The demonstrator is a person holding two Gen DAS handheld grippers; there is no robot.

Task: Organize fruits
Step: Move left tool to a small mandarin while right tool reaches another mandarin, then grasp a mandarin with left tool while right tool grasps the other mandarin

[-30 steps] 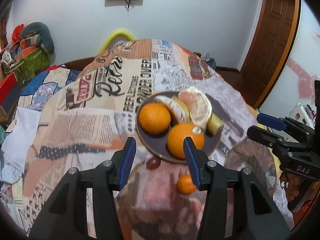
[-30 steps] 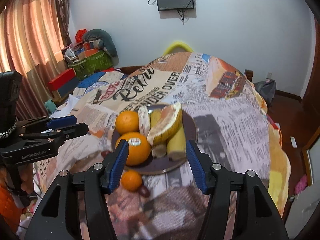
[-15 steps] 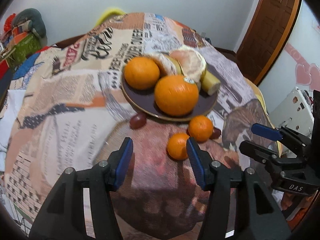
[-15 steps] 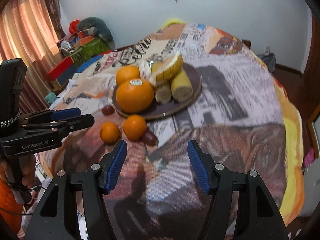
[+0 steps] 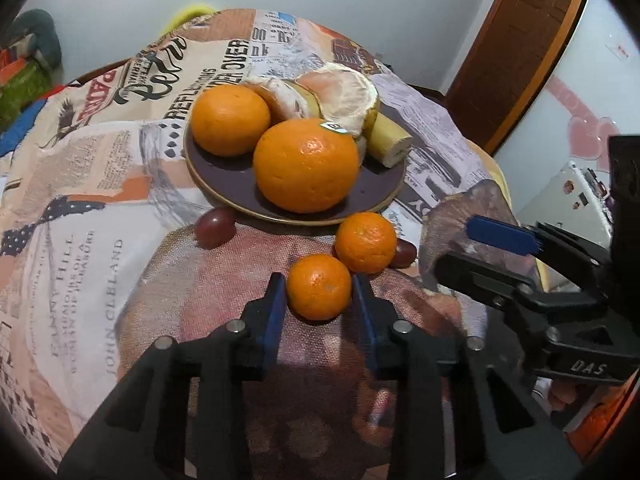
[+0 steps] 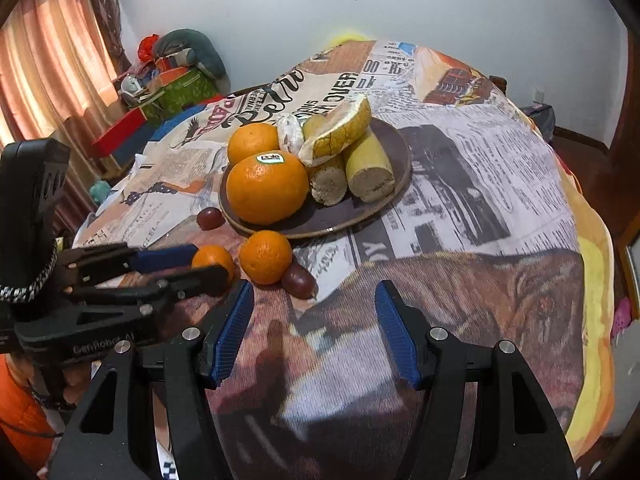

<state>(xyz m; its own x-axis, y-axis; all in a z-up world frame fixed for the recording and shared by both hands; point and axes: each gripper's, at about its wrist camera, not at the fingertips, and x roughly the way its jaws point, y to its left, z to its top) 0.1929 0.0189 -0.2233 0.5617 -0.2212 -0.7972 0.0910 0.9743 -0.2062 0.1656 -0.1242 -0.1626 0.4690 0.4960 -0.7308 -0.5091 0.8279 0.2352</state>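
A dark plate holds two big oranges, pomelo pieces and banana pieces. In front of it on the cloth lie two mandarins and two red grapes. My left gripper is shut on the nearer mandarin, which rests on the cloth. The second mandarin lies just beyond, touching it. My right gripper is open and empty, low over the cloth just short of the mandarin and a grape.
The table is covered with a newspaper-print cloth that falls off at the near and right edges. Piled bags and boxes stand at the far left by a curtain. A wooden door is at the right.
My left gripper moved forward and down onto the nearer mandarin and its jaws closed from wide open onto it. My right gripper moved a little closer to the fruit, still open.
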